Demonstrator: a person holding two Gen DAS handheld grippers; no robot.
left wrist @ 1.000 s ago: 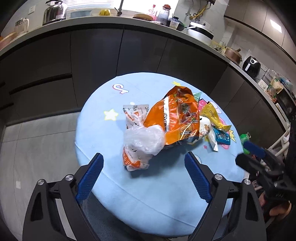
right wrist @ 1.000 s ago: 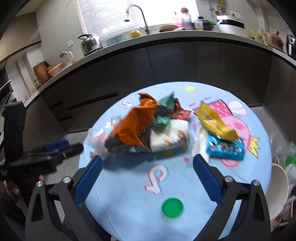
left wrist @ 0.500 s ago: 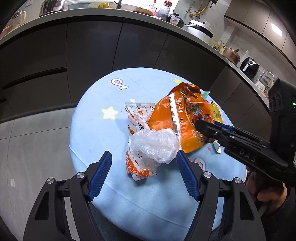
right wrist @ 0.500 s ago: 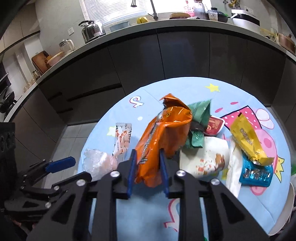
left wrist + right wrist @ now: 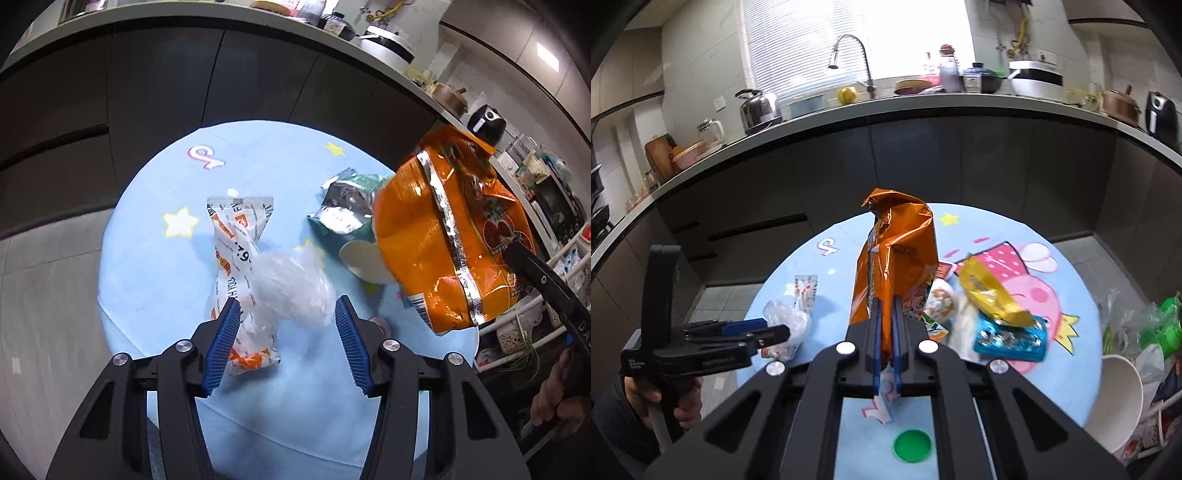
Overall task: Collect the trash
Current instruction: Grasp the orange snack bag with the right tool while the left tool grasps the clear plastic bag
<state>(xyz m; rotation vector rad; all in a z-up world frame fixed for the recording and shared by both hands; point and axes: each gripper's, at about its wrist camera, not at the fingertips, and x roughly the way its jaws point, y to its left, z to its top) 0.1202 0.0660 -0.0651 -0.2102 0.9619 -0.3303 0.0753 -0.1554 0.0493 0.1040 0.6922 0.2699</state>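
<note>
My right gripper (image 5: 885, 314) is shut on a large orange snack bag (image 5: 895, 258) and holds it lifted above the round blue table (image 5: 820, 295); the bag also hangs at the right of the left wrist view (image 5: 450, 236). My left gripper (image 5: 286, 339) is open, its jaws on either side of a crumpled clear plastic bag (image 5: 291, 288) that lies on an orange-and-white wrapper (image 5: 236, 251). A green foil wrapper (image 5: 343, 210), a yellow packet (image 5: 990, 291), a blue packet (image 5: 1008, 339) and a white cup (image 5: 942, 302) lie on the table.
A green lid (image 5: 911, 446) lies near the table's front edge. A bin with a plastic liner and paper cups (image 5: 1126, 373) stands at the right. Dark kitchen cabinets (image 5: 923, 166) and a counter run behind the table.
My right gripper closed on the orange bag and lifted it off the table, uncovering the green wrapper. My left gripper moved in around the clear plastic bag and narrowed.
</note>
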